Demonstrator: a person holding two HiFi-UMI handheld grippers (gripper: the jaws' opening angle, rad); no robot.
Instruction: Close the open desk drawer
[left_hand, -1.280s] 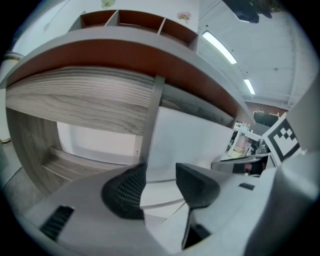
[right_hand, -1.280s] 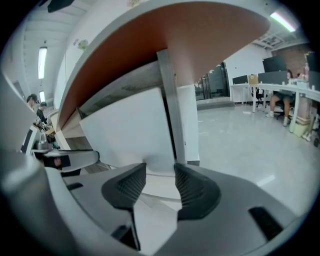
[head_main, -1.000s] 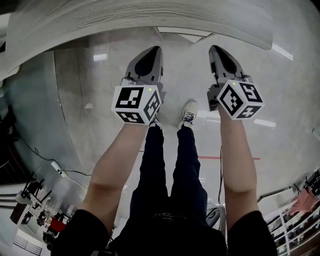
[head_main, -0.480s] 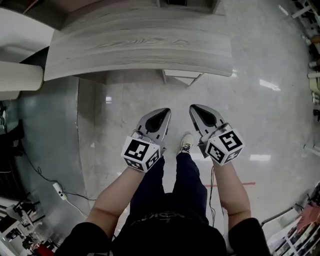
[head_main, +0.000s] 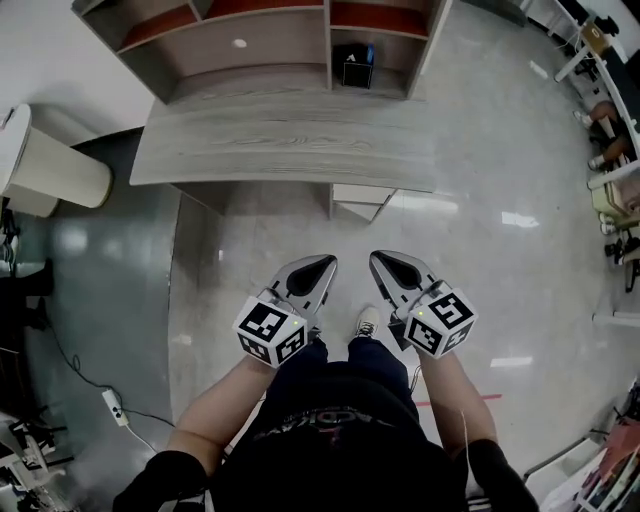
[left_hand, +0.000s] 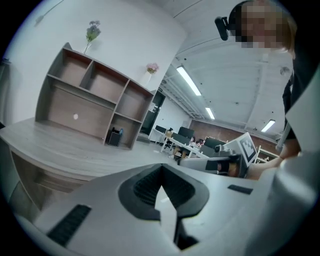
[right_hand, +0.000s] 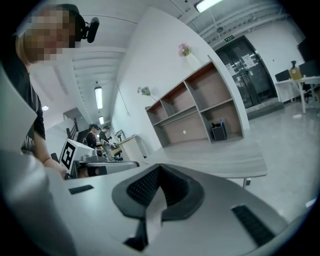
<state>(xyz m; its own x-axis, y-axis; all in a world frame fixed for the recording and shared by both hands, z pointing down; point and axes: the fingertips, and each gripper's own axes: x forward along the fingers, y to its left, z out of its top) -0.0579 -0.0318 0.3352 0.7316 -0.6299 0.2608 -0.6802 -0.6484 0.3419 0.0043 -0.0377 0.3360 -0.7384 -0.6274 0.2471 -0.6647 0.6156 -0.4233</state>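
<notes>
I hold my left gripper (head_main: 322, 266) and my right gripper (head_main: 384, 262) side by side in front of me, over the shiny floor (head_main: 520, 280). Both aim at the desk (head_main: 280, 140). The fingers of each one are squeezed tight together, and nothing is between them. They are well apart from the desk and touch nothing. The drawer (head_main: 360, 200) is under the desk's front edge, near its right corner, and it sticks out a little past that edge. A shelf (head_main: 260, 45) stands along the desk's back edge, with a small black box (head_main: 353, 65) in its bottom right space. A pale round bin (head_main: 55, 165) stands just off the desk's left end. My shoe (head_main: 367, 322) shows between the grippers.
</notes>
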